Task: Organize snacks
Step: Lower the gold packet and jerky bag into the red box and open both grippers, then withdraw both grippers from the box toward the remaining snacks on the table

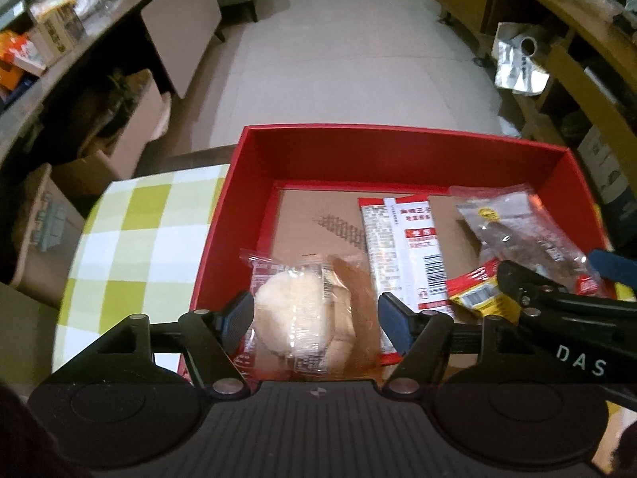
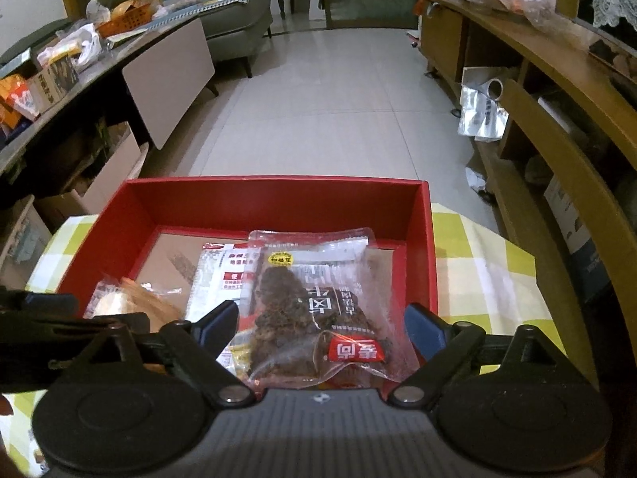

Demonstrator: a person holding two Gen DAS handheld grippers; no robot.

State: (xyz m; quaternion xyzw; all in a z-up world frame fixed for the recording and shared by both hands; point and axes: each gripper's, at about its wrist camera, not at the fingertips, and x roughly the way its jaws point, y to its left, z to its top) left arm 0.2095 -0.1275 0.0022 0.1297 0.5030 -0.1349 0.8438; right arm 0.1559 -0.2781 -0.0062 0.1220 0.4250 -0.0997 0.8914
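Observation:
A red box [image 1: 398,131] [image 2: 278,183] stands on a green-and-white checked cloth [image 1: 139,231]. Inside it lie a clear-wrapped pale pastry [image 1: 302,318] [image 2: 115,302], a white-and-red packet [image 1: 402,247] [image 2: 223,279], a small yellow-and-red packet [image 1: 473,290] and a clear bag of dark meat snack [image 1: 517,231] [image 2: 318,306]. My left gripper [image 1: 314,318] is open, its pads on either side of the pastry without pressing on it. My right gripper [image 2: 321,326] is open and straddles the dark snack bag, clear of its edges. One of the left gripper's fingers [image 2: 47,302] shows at the left edge of the right wrist view.
Cardboard boxes [image 1: 119,139] sit on the floor under a cluttered sideboard [image 1: 59,20] at the left. A wooden shelf unit [image 2: 537,119] with a silver bag [image 2: 481,111] runs along the right. Tiled floor [image 2: 318,99] lies beyond the box.

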